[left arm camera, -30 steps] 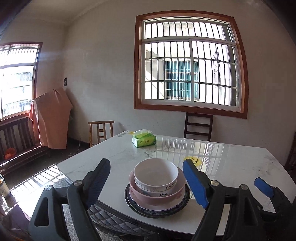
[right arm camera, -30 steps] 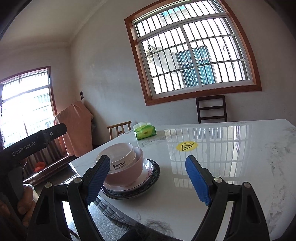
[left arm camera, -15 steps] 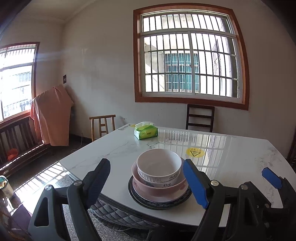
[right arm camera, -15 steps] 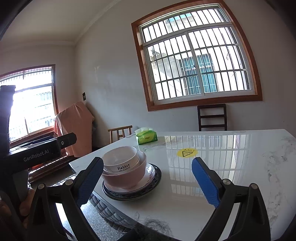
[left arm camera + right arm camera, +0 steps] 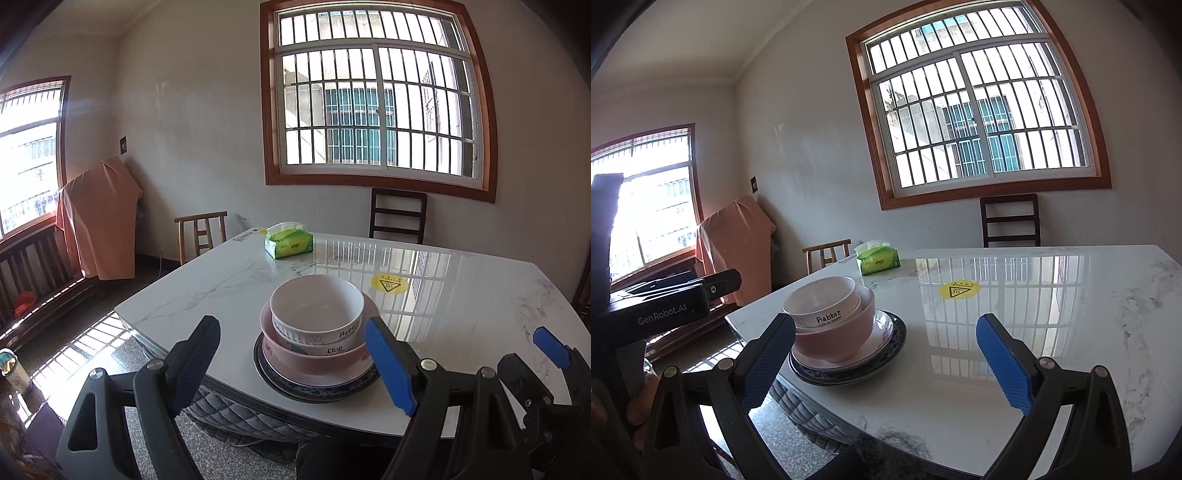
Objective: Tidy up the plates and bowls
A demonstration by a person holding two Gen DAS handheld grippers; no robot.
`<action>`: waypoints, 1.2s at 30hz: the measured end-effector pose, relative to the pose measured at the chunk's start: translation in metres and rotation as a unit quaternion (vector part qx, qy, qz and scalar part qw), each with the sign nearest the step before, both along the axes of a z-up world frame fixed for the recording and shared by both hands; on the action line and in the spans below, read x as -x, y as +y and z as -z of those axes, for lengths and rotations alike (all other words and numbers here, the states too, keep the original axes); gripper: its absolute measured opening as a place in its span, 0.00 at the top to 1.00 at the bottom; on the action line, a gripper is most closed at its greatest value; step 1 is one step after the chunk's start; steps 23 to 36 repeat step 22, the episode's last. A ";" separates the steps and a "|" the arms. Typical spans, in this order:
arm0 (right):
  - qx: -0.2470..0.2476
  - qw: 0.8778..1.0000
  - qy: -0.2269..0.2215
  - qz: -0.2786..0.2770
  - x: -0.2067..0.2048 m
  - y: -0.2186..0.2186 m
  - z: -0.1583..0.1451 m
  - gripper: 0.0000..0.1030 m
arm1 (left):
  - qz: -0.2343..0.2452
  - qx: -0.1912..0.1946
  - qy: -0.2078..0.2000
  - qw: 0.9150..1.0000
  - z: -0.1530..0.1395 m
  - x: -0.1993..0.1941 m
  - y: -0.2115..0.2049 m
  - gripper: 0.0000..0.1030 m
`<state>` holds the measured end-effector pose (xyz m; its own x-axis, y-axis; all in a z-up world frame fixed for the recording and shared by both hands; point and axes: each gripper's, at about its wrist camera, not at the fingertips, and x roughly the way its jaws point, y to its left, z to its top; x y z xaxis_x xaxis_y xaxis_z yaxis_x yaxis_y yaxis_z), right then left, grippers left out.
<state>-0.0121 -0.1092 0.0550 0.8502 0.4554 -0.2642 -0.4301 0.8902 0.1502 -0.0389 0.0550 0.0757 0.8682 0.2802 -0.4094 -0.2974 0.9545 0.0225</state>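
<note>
A white bowl (image 5: 316, 310) marked "Rabbit" sits nested in a pink bowl (image 5: 314, 360), on a white plate (image 5: 881, 332) over a dark blue-rimmed plate (image 5: 317, 391). The stack stands near the marble table's (image 5: 461, 314) front left corner. My left gripper (image 5: 291, 323) is open and hangs short of the stack, off the table's edge, touching nothing. My right gripper (image 5: 884, 321) is to the right of the stack, its jaws opening with only bare tabletop between them. Its blue pad (image 5: 546, 347) shows at the right of the left wrist view.
A green tissue pack (image 5: 289, 245) lies at the table's far left and a yellow round sticker (image 5: 389, 284) is behind the stack. Wooden chairs (image 5: 398, 214) stand at the far side. An orange-covered object (image 5: 98, 221) stands by the left wall.
The right gripper's jaws have spread wider. The left wrist view has tipped slightly, so the stack sits a little higher in it. The bowls and plates have not moved.
</note>
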 end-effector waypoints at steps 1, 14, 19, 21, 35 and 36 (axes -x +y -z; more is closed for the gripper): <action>0.001 1.000 0.001 0.002 0.000 -0.001 0.001 0.04 | 0.000 0.002 0.004 1.000 0.001 -0.001 0.001 0.20; 0.054 0.991 0.071 0.095 -0.063 -0.070 0.017 0.01 | 0.009 0.020 0.052 0.998 0.020 -0.027 0.014 0.08; 0.125 0.968 0.147 0.161 -0.124 -0.121 0.038 0.01 | -0.007 0.029 0.062 0.998 0.028 -0.033 0.023 0.08; 0.149 0.952 0.191 0.187 -0.149 -0.142 0.051 0.01 | -0.019 0.022 0.060 0.998 0.028 -0.032 0.024 0.08; 0.157 0.944 0.214 0.196 -0.161 -0.152 0.057 0.01 | -0.022 0.021 0.062 0.998 0.029 -0.032 0.025 0.08; 0.157 0.944 0.214 0.196 -0.161 -0.152 0.057 0.01 | -0.022 0.021 0.062 0.998 0.029 -0.032 0.025 0.08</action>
